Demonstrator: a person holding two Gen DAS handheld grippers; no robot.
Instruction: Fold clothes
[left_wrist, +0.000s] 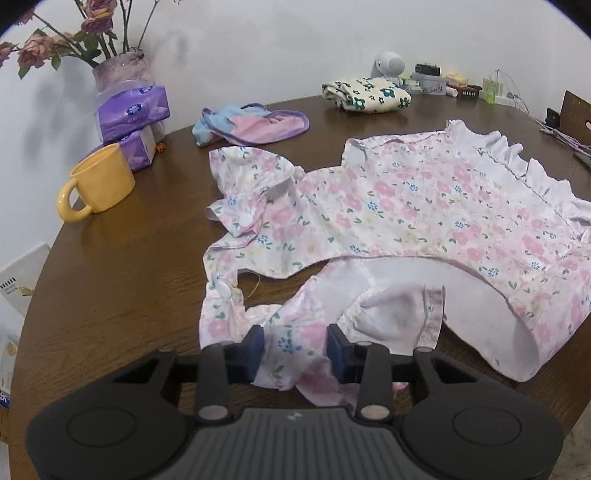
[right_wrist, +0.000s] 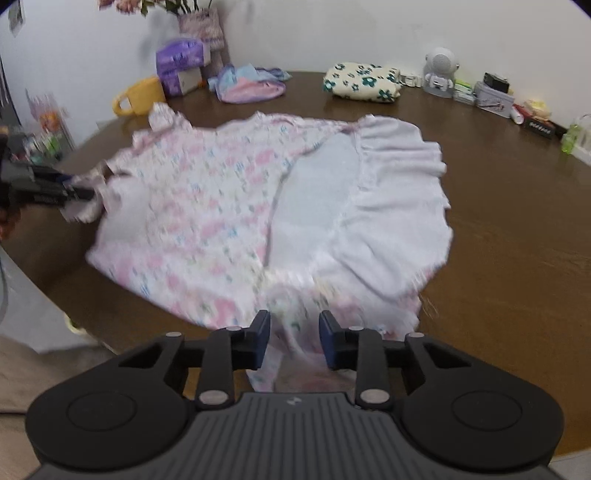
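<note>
A pink floral child's dress (left_wrist: 406, 206) lies spread on the round brown table (left_wrist: 129, 258), partly turned over so its white lining shows. My left gripper (left_wrist: 295, 350) is shut on a bunched sleeve of the dress near the table's front edge. The right wrist view is motion-blurred; there the dress (right_wrist: 207, 206) has its white ruffled hem (right_wrist: 399, 199) to the right. My right gripper (right_wrist: 294, 338) has a fold of the dress's near edge between its fingers. The left gripper (right_wrist: 70, 188) also shows at the far left of the right wrist view, holding the sleeve.
A yellow mug (left_wrist: 99, 184), purple tissue packs (left_wrist: 133, 114) and a flower vase (left_wrist: 118, 70) stand at the left. A blue-pink garment (left_wrist: 251, 123) and a folded green-flowered cloth (left_wrist: 365, 94) lie at the back. Small clutter lines the far right wall (left_wrist: 461, 86).
</note>
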